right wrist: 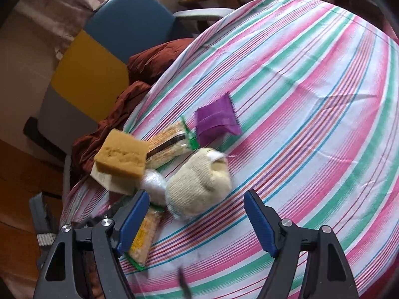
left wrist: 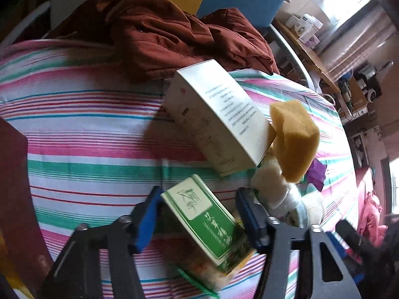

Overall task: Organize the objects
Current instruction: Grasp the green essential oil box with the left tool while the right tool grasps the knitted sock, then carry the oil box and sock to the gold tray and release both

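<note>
My left gripper (left wrist: 198, 216) is shut on a green-and-white box (left wrist: 207, 216), which stands tilted between the blue pads (left wrist: 147, 219). Under it lies a clear snack packet (left wrist: 199, 271) with a green edge. Behind it a tall white box (left wrist: 214, 117) lies slanted, with a yellow sponge (left wrist: 291, 139) leaning on its right end. My right gripper (right wrist: 197, 206) stands open over the striped sheet (right wrist: 311, 87), nothing between its fingers. Just beyond its tips sits a cream knitted glove (right wrist: 199, 186). A snack packet (right wrist: 144, 239) lies by its left finger.
A purple packet (right wrist: 217, 122), a second snack packet (right wrist: 169, 142) and the sponge (right wrist: 122, 154) lie past the glove. A rust-brown quilt (left wrist: 162, 32) is bunched at the bed's head by blue and yellow panels (right wrist: 94, 74). A wooden desk (left wrist: 309, 54) stands beyond the bed.
</note>
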{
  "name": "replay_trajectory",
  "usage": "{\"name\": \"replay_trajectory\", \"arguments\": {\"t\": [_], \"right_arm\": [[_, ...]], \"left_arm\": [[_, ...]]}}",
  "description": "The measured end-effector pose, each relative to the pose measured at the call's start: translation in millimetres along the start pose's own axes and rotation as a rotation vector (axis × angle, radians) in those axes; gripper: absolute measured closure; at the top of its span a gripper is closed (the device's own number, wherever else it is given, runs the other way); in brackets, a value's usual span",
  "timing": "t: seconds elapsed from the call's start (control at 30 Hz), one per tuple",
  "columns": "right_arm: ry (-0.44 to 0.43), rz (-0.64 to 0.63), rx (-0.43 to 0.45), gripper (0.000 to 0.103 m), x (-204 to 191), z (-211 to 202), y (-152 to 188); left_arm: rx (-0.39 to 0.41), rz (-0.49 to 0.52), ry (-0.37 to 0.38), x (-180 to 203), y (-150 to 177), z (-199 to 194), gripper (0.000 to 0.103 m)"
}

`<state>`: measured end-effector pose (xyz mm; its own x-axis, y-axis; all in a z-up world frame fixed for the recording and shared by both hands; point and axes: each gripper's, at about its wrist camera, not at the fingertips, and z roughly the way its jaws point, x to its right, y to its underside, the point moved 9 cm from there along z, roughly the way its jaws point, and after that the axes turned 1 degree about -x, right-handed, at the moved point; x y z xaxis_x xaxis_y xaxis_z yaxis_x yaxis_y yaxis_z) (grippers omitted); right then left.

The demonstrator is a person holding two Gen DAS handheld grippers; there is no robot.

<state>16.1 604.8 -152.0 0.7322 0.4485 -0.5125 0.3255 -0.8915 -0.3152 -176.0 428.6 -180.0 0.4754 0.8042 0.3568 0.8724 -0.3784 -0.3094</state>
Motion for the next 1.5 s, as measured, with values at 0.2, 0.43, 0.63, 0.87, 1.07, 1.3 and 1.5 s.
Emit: {"name": "replay_trajectory", "arguments": {"t": [0.2,0.43,0.63,0.87,1.07,1.3,1.5], "right_arm": [[0.042,-0.018,-0.019,0.023,-1.8,13.4,-7.0],[0.119,-0.098,-0.070,0.024,-7.0,38.3,-6.4],[0.124,-0.176,-0.085,0.037,-15.7,43.3,1.8],[0.133,-0.203,0.017,0.037,-19.9,19.9,-8.1],[0.102,-0.260,0.110,0.037,-34.6,-0.9,-14.0],[0.002,-0.390,0.163,0.037,-76.6,-6.9,-8.2],[-0.045,-0.507,0.175,0.037,-102.5,-19.1,14.1]], "left_arm": [[0.015,0.084,-0.030,-5.2,9.6,-3.4,0.065],[0.042,0.169,-0.084,-1.9,19.0,-2.9,0.067],[0.065,0.185,-0.081,-5.6,23.1,-8.5,0.072],[0.097,0.200,-0.015,4.4,39.6,-29.2,0.072],[0.159,0.239,0.021,17.1,61.7,-63.9,0.072],[0.233,0.229,0.037,10.0,87.9,-107.5,0.072],[0.308,0.150,0.040,-36.5,113.3,-157.7,0.072]]}}
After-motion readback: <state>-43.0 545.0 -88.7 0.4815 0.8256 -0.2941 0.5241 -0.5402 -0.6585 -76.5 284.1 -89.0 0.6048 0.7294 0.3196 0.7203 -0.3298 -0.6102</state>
